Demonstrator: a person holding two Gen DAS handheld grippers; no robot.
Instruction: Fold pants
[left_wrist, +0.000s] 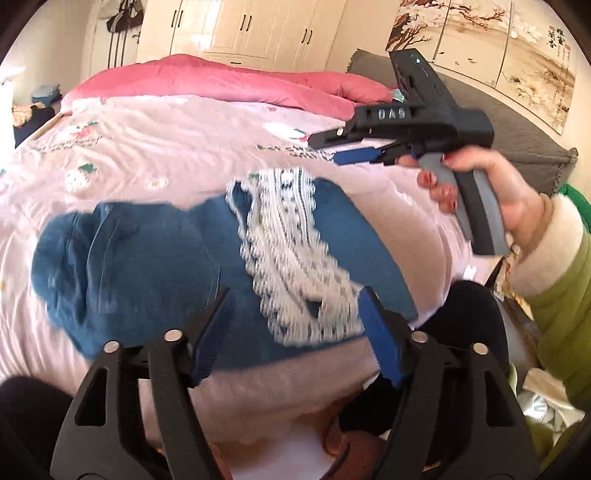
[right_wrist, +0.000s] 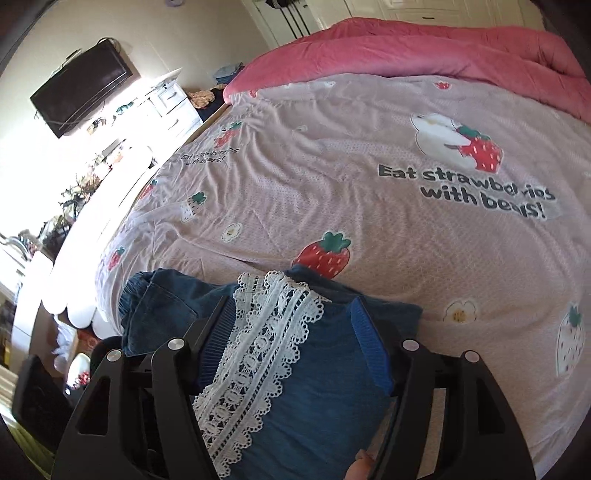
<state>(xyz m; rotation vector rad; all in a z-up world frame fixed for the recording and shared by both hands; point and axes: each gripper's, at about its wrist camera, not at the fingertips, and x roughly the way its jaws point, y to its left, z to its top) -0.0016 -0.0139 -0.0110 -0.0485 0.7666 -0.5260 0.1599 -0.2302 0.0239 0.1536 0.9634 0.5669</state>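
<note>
While folded pants (left_wrist: 155, 266) lie on bed (left_wrist: 147, 147) | left hand-held gripper (left_wrist: 295, 321) agape, empty | right hand-held gripper (right_wrist: 291, 332) agape, empty

Bedsheet (right_wrist: 369, 147) print: "Eat strawberries with bears!"; right hand-held gripper (left_wrist: 334, 149) body: "DAS".

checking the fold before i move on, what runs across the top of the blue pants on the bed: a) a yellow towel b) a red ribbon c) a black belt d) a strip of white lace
d: a strip of white lace lies across the folded blue pants on the pink strawberry bedspread, seen in both wrist views.
</note>
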